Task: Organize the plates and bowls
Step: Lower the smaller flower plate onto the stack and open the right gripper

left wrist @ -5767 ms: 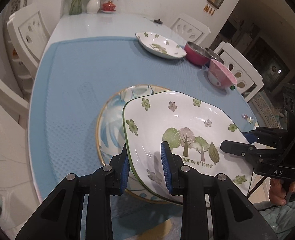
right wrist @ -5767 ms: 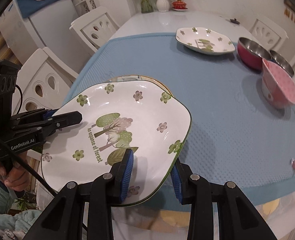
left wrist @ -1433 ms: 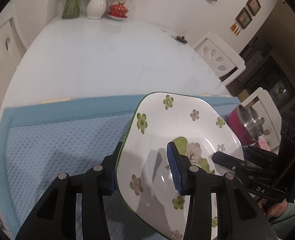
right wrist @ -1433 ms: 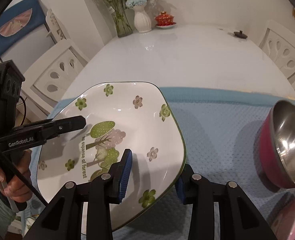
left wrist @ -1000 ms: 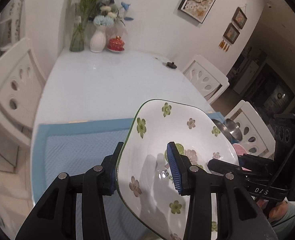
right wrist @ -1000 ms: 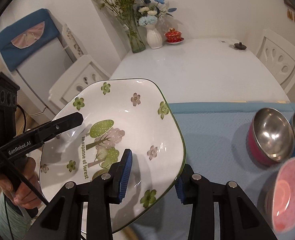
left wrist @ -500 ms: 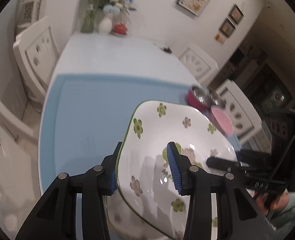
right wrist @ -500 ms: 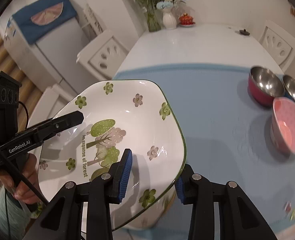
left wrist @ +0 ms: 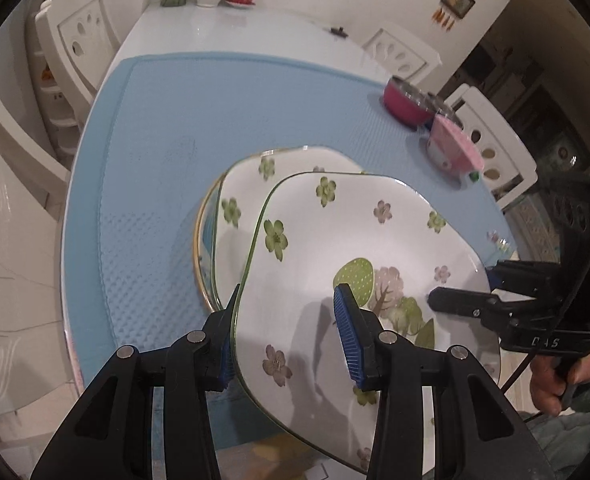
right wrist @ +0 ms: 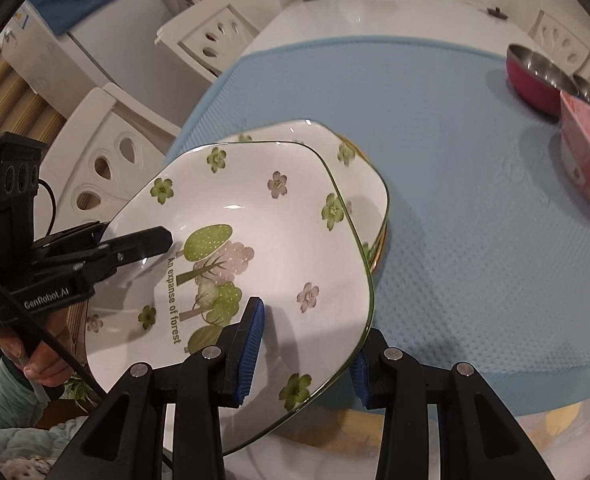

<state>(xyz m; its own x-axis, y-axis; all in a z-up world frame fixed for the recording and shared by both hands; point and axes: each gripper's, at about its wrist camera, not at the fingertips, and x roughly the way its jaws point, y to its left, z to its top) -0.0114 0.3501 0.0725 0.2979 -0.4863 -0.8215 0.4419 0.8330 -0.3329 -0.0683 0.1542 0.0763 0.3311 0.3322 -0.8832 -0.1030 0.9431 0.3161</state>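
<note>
Your left gripper (left wrist: pixel 287 336) is clamped on the floral plate (left wrist: pixel 359 248); one blue pad sits on the plate's upper face and the other below the rim at about 7 o'clock of the dish in the left wrist view; the jaws are parted only by the thickness of the rim. Your right gripper (right wrist: pixel 307 340) grips the same plate (right wrist: pixel 255 216) on its opposite edge, at about 5 o'clock in the right wrist view, one pad on top and one beneath. You hold the plate tilted, above and overlapping a second floral plate (left wrist: pixel 243 192); whether the two touch cannot be told. That lower plate rests on a gold-rimmed plate (left wrist: pixel 199 236) lying on the blue mat (left wrist: pixel 167 112). Toward 2 o'clock in the left view stand a red steel bowl (left wrist: pixel 405 98) and a pink bowl (left wrist: pixel 453 144), just beside each other, well apart from the plates.
</note>
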